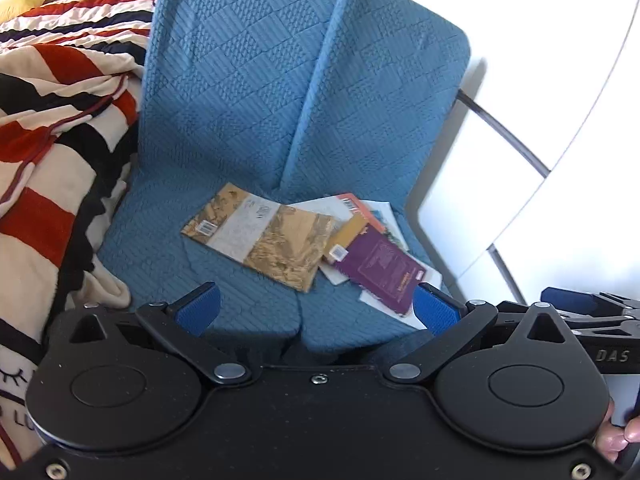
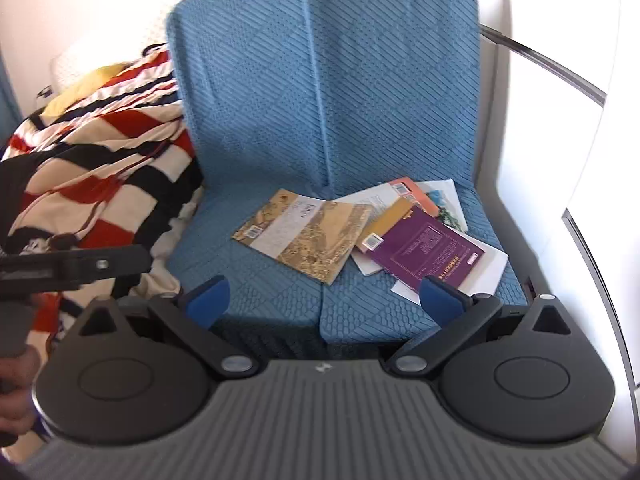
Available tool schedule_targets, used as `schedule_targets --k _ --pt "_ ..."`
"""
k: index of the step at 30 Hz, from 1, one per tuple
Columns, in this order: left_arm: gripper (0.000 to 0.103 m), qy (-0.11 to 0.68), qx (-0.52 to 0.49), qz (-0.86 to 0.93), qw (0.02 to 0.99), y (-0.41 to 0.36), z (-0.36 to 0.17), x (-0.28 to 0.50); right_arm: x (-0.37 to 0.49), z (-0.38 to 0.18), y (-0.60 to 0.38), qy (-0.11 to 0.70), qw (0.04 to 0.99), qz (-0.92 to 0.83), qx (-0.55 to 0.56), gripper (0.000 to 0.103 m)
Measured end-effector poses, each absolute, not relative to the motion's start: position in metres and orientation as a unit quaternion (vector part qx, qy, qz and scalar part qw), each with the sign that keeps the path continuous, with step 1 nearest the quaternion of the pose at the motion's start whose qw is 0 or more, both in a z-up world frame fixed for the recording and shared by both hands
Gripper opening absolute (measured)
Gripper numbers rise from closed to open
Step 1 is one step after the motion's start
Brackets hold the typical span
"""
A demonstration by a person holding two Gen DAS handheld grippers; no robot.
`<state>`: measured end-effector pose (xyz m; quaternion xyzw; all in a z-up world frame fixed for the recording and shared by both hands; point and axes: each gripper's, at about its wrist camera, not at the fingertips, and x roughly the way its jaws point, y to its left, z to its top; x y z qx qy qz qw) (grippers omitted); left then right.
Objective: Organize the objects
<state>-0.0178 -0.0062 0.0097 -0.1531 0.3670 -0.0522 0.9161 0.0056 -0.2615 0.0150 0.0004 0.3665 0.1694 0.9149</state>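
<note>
The tan book (image 2: 306, 232) lies flat on the blue seat (image 2: 256, 280), long axis diagonal, left of the purple book (image 2: 428, 250); the left gripper (image 1: 316, 308) and the right gripper (image 2: 326, 298) both stand wide apart, empty.

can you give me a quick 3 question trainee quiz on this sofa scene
1. True or false: the left tool is shut on a book.
2. Which book lies topmost in the messy pile on the blue sofa? A) purple book B) tan landscape book C) orange book
3. Fill in: the striped blanket is heaped on the ____ side of the seat as both views show it.

Key:
1. False. Both the left tool and the right tool stand wide open, holding nothing, short of the books.
2. A. The purple book lies over the yellow book and white papers.
3. Left.
</note>
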Motion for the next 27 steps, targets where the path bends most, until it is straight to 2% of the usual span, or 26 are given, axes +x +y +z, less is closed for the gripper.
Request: schedule_targets --k 9,14,27 --pt "0.103 0.350 -0.128 -0.058 0.926 -0.028 0.014 -0.028 -0.008 0.009 -0.269 0.368 0.917 0.153 0.026 0.103" --pt "0.103 0.351 -0.139 -0.079 0.922 -0.037 0.012 -0.034 -0.016 0.004 -0.273 0.358 0.921 0.154 0.001 0.103" --pt "0.103 0.349 -0.119 -0.092 0.925 -0.045 0.003 -0.040 -0.018 -0.010 -0.292 0.356 0.921 0.147 0.052 0.103"
